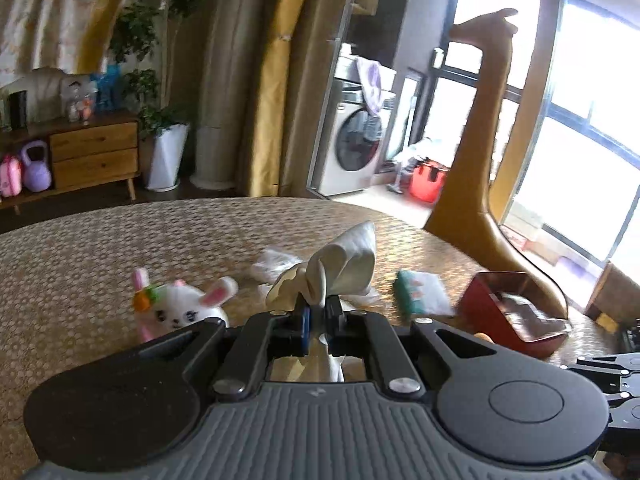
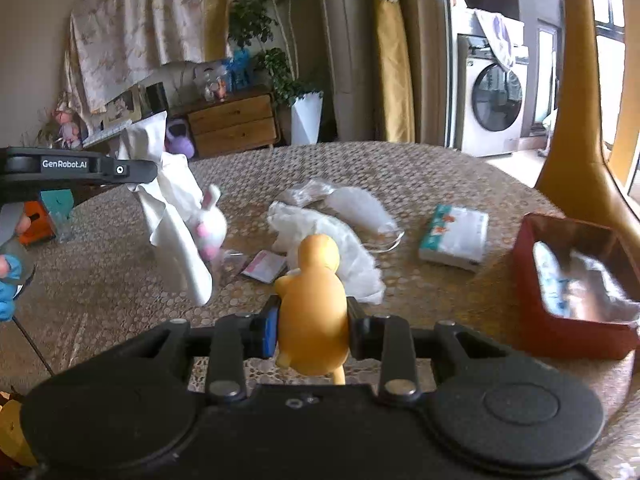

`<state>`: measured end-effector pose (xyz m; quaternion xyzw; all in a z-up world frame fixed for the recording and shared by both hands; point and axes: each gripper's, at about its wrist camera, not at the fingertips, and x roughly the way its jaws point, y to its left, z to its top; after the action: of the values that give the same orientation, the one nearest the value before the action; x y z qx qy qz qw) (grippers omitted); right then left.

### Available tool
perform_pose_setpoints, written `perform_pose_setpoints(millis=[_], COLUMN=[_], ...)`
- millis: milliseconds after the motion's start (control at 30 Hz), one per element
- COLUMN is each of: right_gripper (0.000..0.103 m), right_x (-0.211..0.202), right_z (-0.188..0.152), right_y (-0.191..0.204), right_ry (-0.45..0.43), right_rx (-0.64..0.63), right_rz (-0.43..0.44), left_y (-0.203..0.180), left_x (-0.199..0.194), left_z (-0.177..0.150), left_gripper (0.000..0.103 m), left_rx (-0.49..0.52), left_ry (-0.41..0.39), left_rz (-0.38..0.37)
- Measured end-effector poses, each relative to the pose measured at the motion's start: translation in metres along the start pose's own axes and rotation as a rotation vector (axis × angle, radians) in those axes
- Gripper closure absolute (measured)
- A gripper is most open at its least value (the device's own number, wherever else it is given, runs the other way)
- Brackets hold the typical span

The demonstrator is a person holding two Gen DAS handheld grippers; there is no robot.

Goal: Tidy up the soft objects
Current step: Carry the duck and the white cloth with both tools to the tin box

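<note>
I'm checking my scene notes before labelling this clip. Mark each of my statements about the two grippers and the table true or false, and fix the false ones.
1. The left gripper is shut on a white glove. True.
2. The right gripper is empty. False: it is shut on a yellow squishy toy.
3. The red box already holds something. True: there is pale material inside it.
4. The white bunny plush sits inside the red box. False: it lies on the tablecloth, outside the box.
5. A tissue pack lies on the table between the red box and the crumpled white plastic. True.
</note>
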<state>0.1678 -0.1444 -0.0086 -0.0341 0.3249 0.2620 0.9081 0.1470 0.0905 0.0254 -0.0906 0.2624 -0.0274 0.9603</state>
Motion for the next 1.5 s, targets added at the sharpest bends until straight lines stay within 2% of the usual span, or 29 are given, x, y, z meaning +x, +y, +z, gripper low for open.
perform_pose_setpoints(millis=[300,600,933,1267,1500], right_gripper=[0.071,0.071,0.071,0.071,0.071], right_x=[-0.036,-0.052,-0.063,-0.053,-0.037], right_z=[0.006,0.005,0.007,0.005,0.0], right_y=[-0.044,-0.101,-0.149,-0.196,-0.229], right_ry=[-0.042,-0.034,-0.022,0.001,0.029], right_rx=[0.045,0.116,0.128,0.161,0.206], right_rz=[-0.064,-0.153,-0.234,-0.283,-0.301], left_y=[-0.065,-0.131,-0.203,-0.276,-0.313], left_x=[0.016,0.048,0.088,0.134,0.172], left_z=[0.018,0.032,0.048,0.053,0.051], left_gripper=[0.095,0.095,0.095,0.095,0.095], left_rx=[0.071,0.132,0.158,0.214,0.227], left_ry=[0.024,0.037,0.078,0.095,0.116], left_rz=[-0.097,-0.179,-0.27,-0.356,-0.37])
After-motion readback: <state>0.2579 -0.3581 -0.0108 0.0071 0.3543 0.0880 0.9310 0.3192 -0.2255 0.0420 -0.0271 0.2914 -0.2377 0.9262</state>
